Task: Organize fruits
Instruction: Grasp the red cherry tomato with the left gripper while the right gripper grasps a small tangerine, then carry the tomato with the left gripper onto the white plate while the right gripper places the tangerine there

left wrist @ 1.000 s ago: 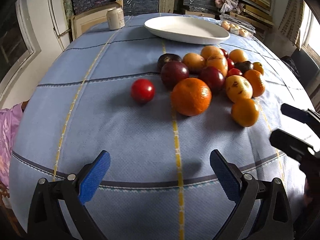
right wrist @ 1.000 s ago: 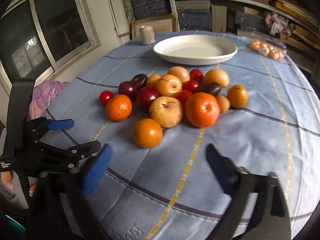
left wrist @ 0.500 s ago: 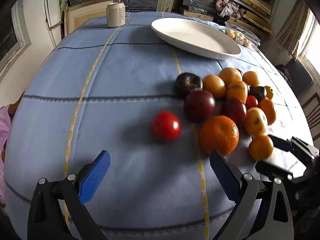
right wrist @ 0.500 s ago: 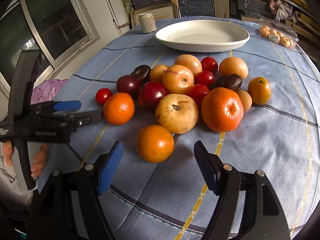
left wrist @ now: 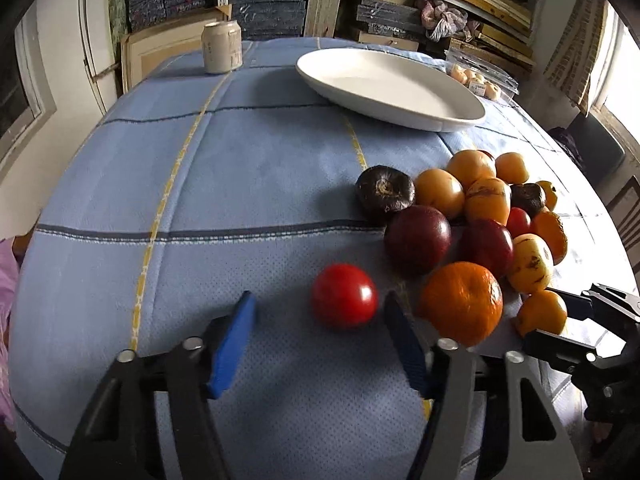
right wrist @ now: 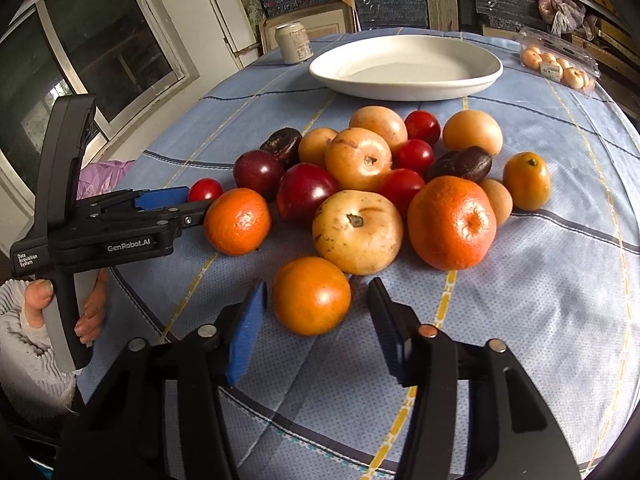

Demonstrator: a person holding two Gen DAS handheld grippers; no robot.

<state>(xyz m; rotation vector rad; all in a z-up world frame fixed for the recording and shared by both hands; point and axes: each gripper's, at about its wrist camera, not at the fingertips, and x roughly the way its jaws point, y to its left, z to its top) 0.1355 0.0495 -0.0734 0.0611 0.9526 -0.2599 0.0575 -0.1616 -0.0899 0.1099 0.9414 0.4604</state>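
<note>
bare cloth (left wrist: 240, 184) open at left, fruit pile (left wrist: 472, 216) crowding right, plate (left wrist: 392, 80) behind

left gripper (left wrist: 318, 312) jaws, just closing, flank a red tomato (left wrist: 344, 295) without touching, beside the fruit pile (left wrist: 472, 216).

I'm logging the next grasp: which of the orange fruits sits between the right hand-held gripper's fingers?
The small orange nearest the camera, alone in front of the pile, between the right hand-held gripper fingers; its jaws have just been closing, pads not yet touching.
</note>
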